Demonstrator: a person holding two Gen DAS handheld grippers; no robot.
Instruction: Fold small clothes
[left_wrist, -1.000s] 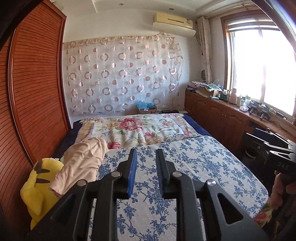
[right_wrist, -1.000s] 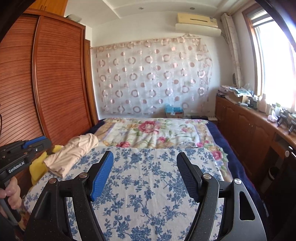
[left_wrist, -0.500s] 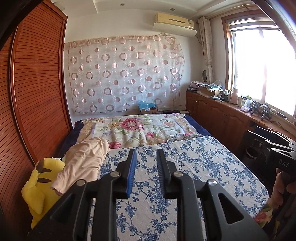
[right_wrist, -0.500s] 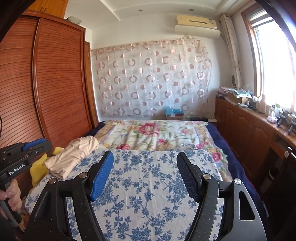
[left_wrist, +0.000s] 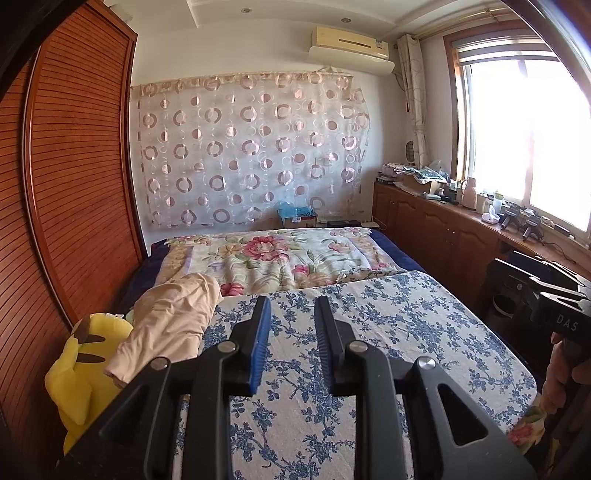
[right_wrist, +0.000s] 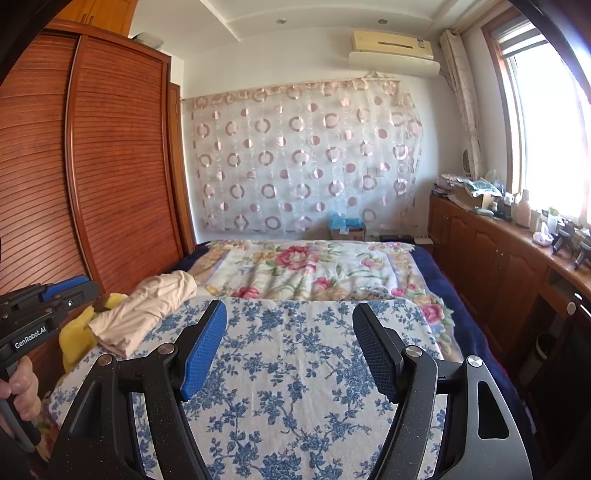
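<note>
A crumpled beige garment (left_wrist: 173, 325) (right_wrist: 147, 314) lies at the left edge of the bed, partly on the blue-flowered cloth (left_wrist: 388, 325) (right_wrist: 295, 369) and partly over a yellow plush toy (left_wrist: 81, 362). My left gripper (left_wrist: 291, 301) hovers above the cloth, to the right of the garment. Its jaws stand a narrow gap apart with nothing between them. My right gripper (right_wrist: 290, 308) hangs over the middle of the cloth, wide open and empty. Each gripper shows at the other view's edge, held by a hand.
A slatted wooden wardrobe (left_wrist: 74, 184) runs along the bed's left side. A pink-flowered quilt (left_wrist: 277, 258) covers the far half of the bed. On the right, low wooden cabinets (left_wrist: 443, 236) with a cluttered top stand under the window.
The gap between the left gripper's jaws has widened slightly. Both hands and the garment have stayed where they were.
</note>
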